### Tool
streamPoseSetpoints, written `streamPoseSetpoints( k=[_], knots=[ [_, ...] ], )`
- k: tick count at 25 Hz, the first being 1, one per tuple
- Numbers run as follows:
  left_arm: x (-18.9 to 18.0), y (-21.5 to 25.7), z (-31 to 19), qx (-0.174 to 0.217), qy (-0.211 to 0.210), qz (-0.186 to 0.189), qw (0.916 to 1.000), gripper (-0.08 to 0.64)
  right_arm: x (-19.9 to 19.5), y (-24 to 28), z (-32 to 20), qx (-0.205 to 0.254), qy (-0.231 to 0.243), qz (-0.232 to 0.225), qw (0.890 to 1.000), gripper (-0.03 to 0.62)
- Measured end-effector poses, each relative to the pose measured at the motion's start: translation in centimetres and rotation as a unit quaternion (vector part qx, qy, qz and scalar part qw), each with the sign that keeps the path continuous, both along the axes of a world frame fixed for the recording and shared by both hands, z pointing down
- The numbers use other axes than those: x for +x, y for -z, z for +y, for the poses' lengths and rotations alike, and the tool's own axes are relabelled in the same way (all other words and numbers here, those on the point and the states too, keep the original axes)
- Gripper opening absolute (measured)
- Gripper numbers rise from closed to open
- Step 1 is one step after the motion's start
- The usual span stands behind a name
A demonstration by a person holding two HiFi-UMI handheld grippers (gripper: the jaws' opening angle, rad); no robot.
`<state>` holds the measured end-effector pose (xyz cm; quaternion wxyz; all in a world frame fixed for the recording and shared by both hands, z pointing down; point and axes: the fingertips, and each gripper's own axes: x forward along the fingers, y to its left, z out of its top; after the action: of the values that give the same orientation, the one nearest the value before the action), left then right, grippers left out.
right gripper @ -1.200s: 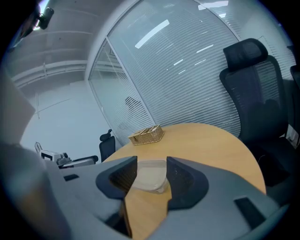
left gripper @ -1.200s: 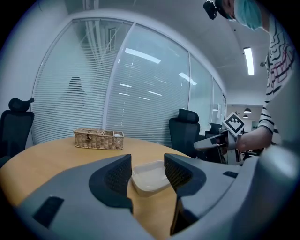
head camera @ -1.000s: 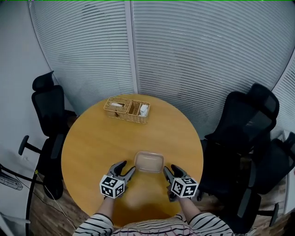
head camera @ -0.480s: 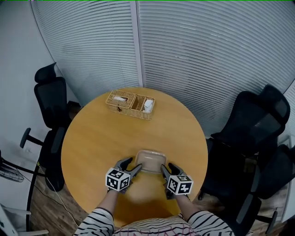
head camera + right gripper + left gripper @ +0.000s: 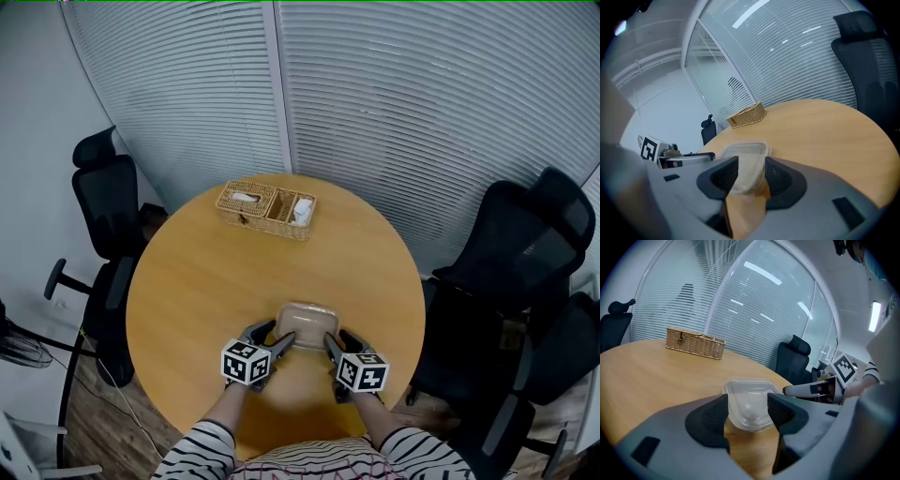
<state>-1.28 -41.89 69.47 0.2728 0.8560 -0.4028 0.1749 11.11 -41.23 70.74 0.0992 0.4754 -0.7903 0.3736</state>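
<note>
Trouble here, I reckon, is the grip itself. The clear plastic container (image 5: pixel 305 323) sits on the round table (image 5: pixel 197 281) close to its near edge. The left gripper (image 5: pixel 273 335) is at its near-left corner and the right gripper (image 5: pixel 338 338) at its near-right one. Both claws are spread, each with a bit of the container between its pads, and the thin walls look like they're brushing the pads rather than being squeezed. If one claw bites before the other, or only catches a rounded corner, that flimsy tub could buckle, pop out sideways or skid. With so little table behind it, a nudge toward the person might send it off the edge. A lopsided lift would tip it too, though it looks empty. The head view gives the layout, with the wicker basket (image 5: pixel 267 208) way over at the far side, but it can't show the pads. The gripper views show those up close, and the left one also catches the other gripper's marker cube (image 5: pixel 844 369) just beyond the container.
</note>
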Motion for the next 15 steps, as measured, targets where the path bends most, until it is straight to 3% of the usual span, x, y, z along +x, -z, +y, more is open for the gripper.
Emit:
streamPoseSetpoints(
  k=[8, 15],
  knots=[
    [-0.1, 1.6, 0.4, 0.017, 0.017, 0.026, 0.9994, 0.239, 0.2, 1.4, 0.1, 0.014, -0.015, -0.017, 1.000, 0.166],
    [-1.2, 5.6, 0.7, 0.066, 0.058, 0.102, 0.9909, 0.238, 0.6, 5.0, 0.3, 0.055, -0.038, -0.032, 0.997, 0.128]
  ],
)
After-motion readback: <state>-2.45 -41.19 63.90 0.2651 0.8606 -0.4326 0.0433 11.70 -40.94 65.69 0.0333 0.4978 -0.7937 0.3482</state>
